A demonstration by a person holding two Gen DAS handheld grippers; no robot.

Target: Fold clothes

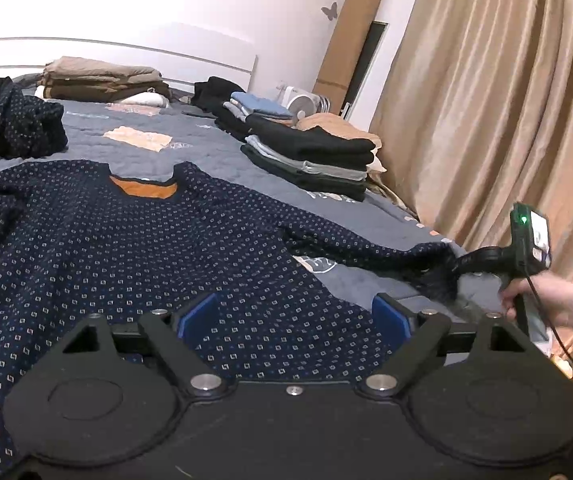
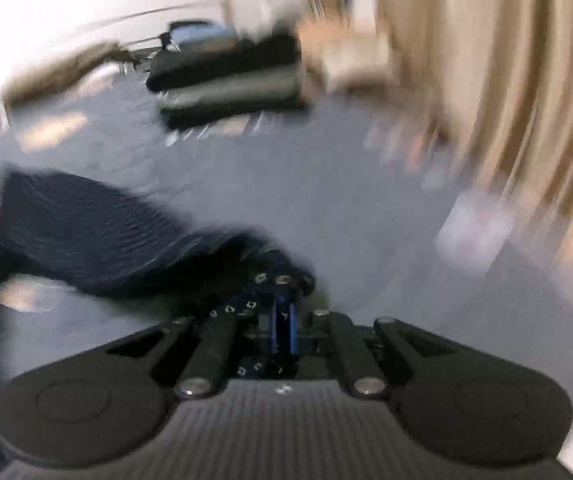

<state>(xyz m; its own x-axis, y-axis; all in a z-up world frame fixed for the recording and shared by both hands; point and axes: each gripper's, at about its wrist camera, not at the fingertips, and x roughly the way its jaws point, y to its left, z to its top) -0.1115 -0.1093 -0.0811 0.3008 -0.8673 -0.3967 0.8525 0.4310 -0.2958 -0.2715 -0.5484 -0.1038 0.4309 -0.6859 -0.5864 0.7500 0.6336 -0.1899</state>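
**Sleeve cuff pinched by right jaws, left jaws wide over sweater body**

A navy patterned sweater [image 1: 134, 240] is being laid flat, front up, on the grey-blue bed [image 1: 206, 140], its orange-lined collar pointing away from the left gripper [image 1: 294, 316]. The left jaws are being held wide apart, nothing gripped, with the sweater's lower body lying between and below the blue pads [image 1: 198, 316]. The sweater's sleeve [image 1: 366, 248] is being stretched out to the right of those jaws. The right gripper [image 2: 284, 320] is being held nearly closed, its jaws clamped on the sleeve cuff; the right wrist view is blurred. A hand [image 1: 554, 300] is being seen on the right gripper's handle. Folded stacks [image 1: 310, 156] are lying far ahead of the jaws.
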